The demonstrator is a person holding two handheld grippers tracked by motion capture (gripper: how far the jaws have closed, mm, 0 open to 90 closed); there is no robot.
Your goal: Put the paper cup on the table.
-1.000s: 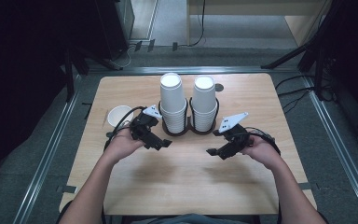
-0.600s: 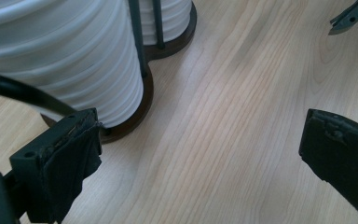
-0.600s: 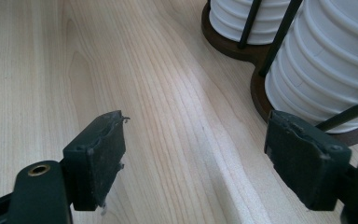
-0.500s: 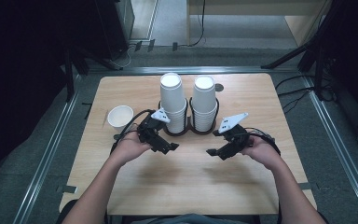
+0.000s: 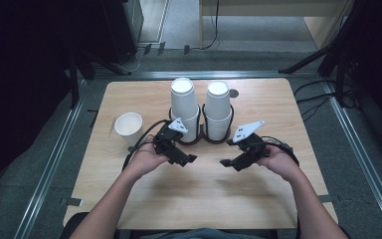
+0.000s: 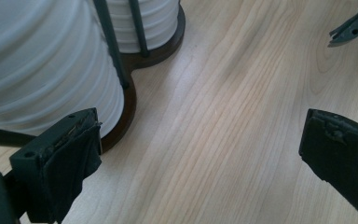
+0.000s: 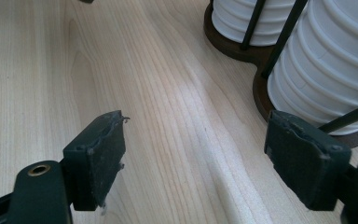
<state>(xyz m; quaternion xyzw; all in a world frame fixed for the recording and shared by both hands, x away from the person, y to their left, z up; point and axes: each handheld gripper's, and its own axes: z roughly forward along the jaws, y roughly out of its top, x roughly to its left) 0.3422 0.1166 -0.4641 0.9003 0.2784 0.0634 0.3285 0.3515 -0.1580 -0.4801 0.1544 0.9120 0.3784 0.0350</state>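
Two tall stacks of white paper cups, the left stack [image 5: 184, 107] and the right stack [image 5: 218, 108], stand in a dark double holder [image 5: 201, 139] with thin wire rods at the table's middle back. A single white paper cup [image 5: 129, 127] stands upright to the holder's left. My left gripper [image 5: 185, 160] hovers in front of the left stack, open and holding nothing. In the left gripper view its jaws [image 6: 200, 140] spread wide over bare wood, with a cup stack [image 6: 42, 70] close at the left. My right gripper [image 5: 230, 163] is open too, its jaws [image 7: 198, 144] apart beside a stack [image 7: 335, 70].
The light wooden table [image 5: 204, 199] has free room in front of both grippers. Its edges drop to a grey floor with metal rails [image 5: 49, 164] on either side. The right gripper's tip [image 6: 354, 25] shows far off in the left gripper view.
My left gripper has moved right, toward the table's middle, uncovering the single cup at the left. The right gripper has barely moved. Both stay open.
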